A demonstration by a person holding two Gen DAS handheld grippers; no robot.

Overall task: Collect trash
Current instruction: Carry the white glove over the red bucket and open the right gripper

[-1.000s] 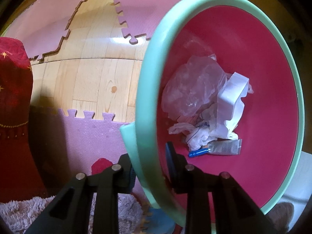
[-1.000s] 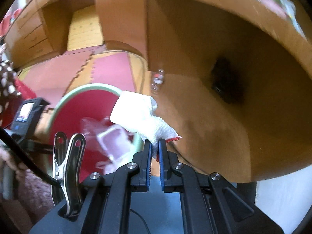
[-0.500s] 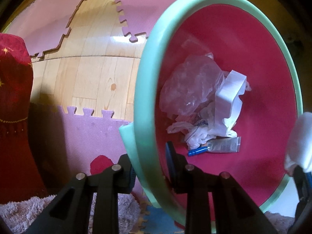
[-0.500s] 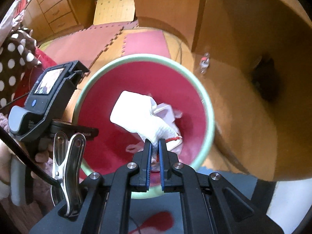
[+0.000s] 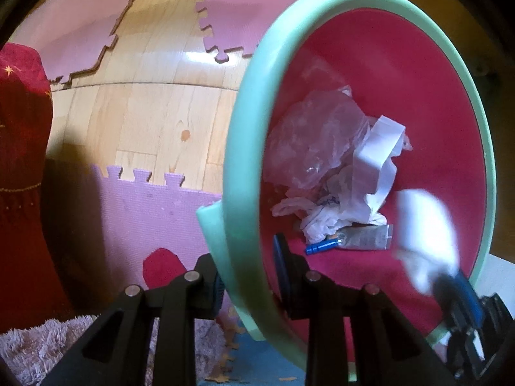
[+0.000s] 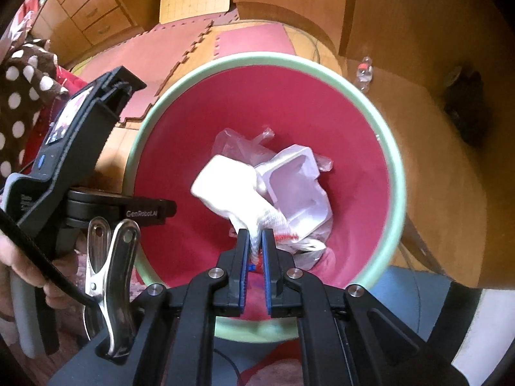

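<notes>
Wooden floor with pink foam mats (image 5: 154,212) surrounds a green-rimmed pink basin (image 6: 394,173). Since the earlier frame, the right gripper (image 6: 256,241) has swung from beside the desk to above the basin, jaws clamped on a white tissue wad (image 6: 225,186), long axis toward upper left. Left gripper (image 5: 246,273) jaws clamp the basin's rim

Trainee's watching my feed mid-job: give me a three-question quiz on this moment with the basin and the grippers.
1. True or false: the left gripper clamps the basin by its rim.
2. What does the right gripper hold? A) white wad B) blue-capped tube C) clear bag
3. Which trash piece lies nearest the left gripper's jaws?

Key:
1. True.
2. A, the white wad, held over the basin.
3. The blue-capped tube.
</notes>
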